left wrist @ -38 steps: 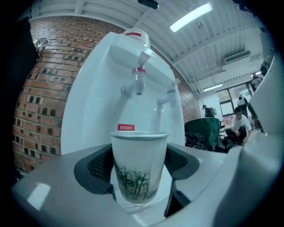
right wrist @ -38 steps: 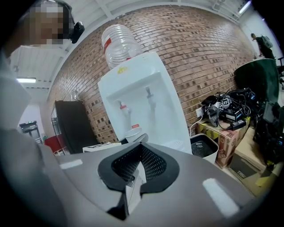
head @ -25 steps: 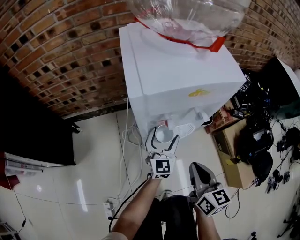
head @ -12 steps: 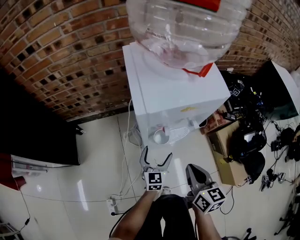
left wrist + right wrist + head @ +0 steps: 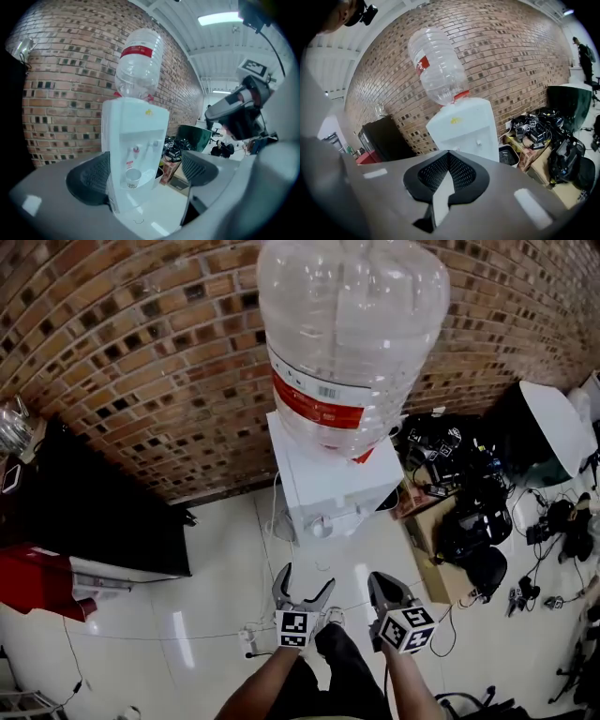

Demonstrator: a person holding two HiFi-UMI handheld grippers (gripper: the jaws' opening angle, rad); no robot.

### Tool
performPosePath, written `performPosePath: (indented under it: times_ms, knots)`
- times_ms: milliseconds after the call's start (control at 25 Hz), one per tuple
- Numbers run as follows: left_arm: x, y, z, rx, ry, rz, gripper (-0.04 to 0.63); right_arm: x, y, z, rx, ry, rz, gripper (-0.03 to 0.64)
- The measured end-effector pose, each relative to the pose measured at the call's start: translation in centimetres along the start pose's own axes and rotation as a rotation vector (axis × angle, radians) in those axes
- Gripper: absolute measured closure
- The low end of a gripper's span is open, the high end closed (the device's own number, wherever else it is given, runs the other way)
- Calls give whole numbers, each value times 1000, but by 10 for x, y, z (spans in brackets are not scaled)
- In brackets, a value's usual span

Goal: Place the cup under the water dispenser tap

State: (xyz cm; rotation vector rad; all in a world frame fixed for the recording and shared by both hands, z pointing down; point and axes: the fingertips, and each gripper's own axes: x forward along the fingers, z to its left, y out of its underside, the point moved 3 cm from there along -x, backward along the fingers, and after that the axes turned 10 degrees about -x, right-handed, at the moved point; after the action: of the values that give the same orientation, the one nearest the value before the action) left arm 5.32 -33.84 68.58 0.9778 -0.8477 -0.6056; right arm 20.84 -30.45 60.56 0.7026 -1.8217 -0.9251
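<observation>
1. Under the red tap (image 5: 136, 150), in the water dispenser's (image 5: 140, 122) recess, stands the white cup (image 5: 132, 177).
2. It is probably light and crushable, so grip the mid-wall gently.
3. Left claw (image 5: 305, 579) is wide apart and empty, having just narrowed slightly. Right claw (image 5: 386, 585) is together and empty.

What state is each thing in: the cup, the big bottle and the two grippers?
Cup: upright under the red tap of the water dispenser, held by neither gripper.
Bottle: upside down on top of the dispenser.
Left gripper: open, jaws just opened wide then eased in slightly, nothing between them.
Right gripper: shut, empty.
</observation>
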Motion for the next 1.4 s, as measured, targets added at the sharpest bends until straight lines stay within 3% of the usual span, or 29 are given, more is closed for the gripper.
performPosePath:
  times_ms: [200,440,560,840,960,1200,1400]
  knots:
    - [-60,-70,-33,-17,24,-16,114,-41,-42,34,0,-20,5,615]
    - [-110,-115,-39,-39,24,-46,117,-69,-71,73,-21,-44,-24,615]
    - [-133,-135,-36,-66,31,-66,168,-80,-86,95,-49,-61,-54,617]
    - [-200,-166,-34,-47,57,-147,287,-108,-93,142,-93,-66,-95,615]
    - [-226,-169,-35,-24,57,-178,336,-118,-86,159,-98,-70,-98,615]
    - [-264,-170,-41,-18,91,-202,532,-142,-78,192,-95,-71,-125,615]
    - [-288,-164,-48,5,113,-209,583,-169,-59,210,-81,-54,-142,615]
